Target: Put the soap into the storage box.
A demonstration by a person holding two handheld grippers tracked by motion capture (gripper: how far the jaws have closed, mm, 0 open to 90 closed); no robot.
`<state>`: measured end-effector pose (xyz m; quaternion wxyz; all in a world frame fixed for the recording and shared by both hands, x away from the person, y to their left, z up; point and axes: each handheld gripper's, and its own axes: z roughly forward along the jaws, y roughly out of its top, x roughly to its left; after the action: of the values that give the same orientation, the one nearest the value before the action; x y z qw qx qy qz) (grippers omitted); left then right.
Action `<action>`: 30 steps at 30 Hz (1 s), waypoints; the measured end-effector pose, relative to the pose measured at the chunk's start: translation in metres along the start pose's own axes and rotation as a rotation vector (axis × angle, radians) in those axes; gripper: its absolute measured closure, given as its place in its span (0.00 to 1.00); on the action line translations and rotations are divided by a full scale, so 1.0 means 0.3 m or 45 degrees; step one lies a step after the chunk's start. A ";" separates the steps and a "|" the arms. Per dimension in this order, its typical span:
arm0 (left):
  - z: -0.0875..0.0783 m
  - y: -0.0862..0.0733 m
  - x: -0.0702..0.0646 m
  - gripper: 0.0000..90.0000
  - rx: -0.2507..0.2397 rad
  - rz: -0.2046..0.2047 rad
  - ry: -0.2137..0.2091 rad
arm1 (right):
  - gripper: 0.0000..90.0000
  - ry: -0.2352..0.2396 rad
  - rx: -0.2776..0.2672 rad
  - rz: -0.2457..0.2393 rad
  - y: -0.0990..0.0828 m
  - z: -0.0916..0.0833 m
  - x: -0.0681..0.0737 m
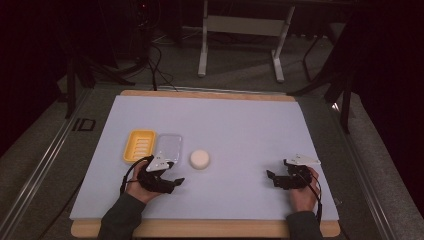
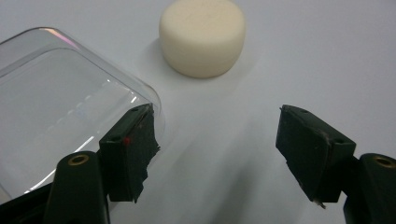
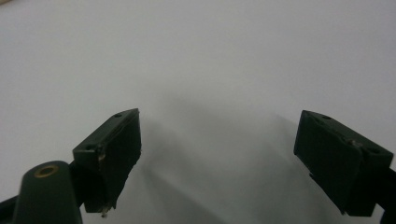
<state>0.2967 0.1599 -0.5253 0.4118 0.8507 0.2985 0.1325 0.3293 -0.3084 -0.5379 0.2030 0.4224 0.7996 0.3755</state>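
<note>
**Beside the soap: both tools open and holding nothing**

Near the round cream soap bar [image 1: 200, 159] we take our bearings, since it sits alone on the pale mat [image 1: 240, 125] and everything else can be placed from it. Just beside the soap, on its left in the high view, lies a clear plastic lid [image 1: 169, 146], flat on the mat and apart from the soap. Beyond the lid, farther from the soap on the same side, lies a yellow soap dish [image 1: 139, 145] with a ribbed floor, right against the lid's far edge.

We hold the left gripper [image 1: 172, 183] close to the soap, on the near side of it and of the lid. In the left gripper view its jaws stand parted, roughly half open, with bare mat between them. One pad [image 2: 133, 149] lies over the corner of the clear lid [image 2: 60, 112], though we cannot tell whether it touches the plastic. The soap [image 2: 202, 35] sits ahead of the jaws, nearer that pad than the other, untouched.

We hold the right gripper [image 1: 274, 179] well apart from the soap, far off on its right side in the high view. In the right gripper view its jaws are spread wide over bare mat [image 3: 210, 70] and grip nothing.
</note>
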 end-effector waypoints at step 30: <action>0.037 0.088 0.018 0.32 0.131 0.092 -0.037 | 0.16 -0.013 -0.022 -0.016 -0.003 -0.006 0.004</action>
<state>0.3168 0.1433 -0.5118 0.3667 0.8829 0.2681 0.1194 0.3271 -0.3084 -0.5374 0.2133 0.4174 0.7980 0.3789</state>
